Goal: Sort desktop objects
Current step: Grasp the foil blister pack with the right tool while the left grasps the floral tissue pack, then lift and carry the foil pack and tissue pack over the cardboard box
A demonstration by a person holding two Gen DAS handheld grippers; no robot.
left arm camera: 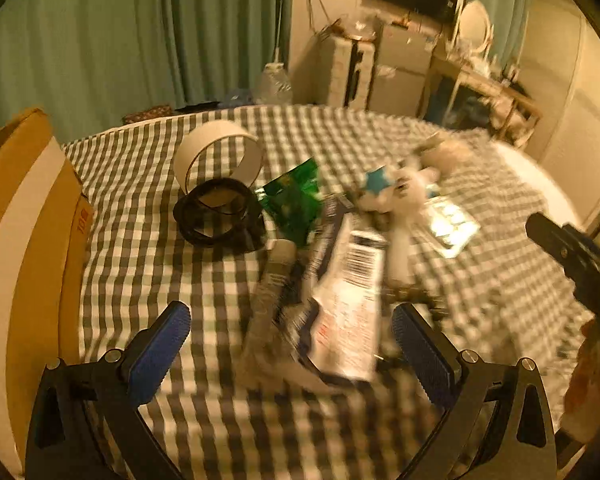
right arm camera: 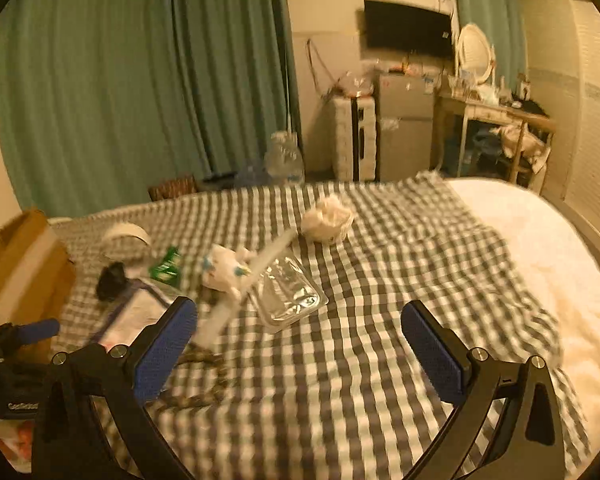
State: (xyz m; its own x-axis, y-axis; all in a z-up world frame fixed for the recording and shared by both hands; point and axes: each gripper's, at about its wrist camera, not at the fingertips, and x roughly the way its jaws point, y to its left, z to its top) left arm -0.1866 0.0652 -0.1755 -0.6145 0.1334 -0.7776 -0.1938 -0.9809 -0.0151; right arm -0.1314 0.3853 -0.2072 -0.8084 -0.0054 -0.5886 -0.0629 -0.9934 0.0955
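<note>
A pile of objects lies on a checked cloth (left arm camera: 160,280). My left gripper (left arm camera: 290,334) is open, its blue pads either side of a white and dark packet with a barcode (left arm camera: 348,304). Behind it lie a green packet (left arm camera: 296,200), a black coiled strap (left arm camera: 220,216), a white tape ring (left arm camera: 216,152) and a white plush toy (left arm camera: 404,196). My right gripper (right arm camera: 300,334) is open and empty above the cloth (right arm camera: 360,360). Ahead of it lie a clear plastic tray (right arm camera: 288,292), a white tube (right arm camera: 244,284), the plush toy (right arm camera: 224,268) and crumpled paper (right arm camera: 328,218).
A cardboard box (left arm camera: 24,240) stands at the left edge; it also shows in the right wrist view (right arm camera: 20,268). The right gripper's body (left arm camera: 576,256) reaches in at the right. A white blanket (right arm camera: 560,264) lies to the right. Curtains and furniture stand behind.
</note>
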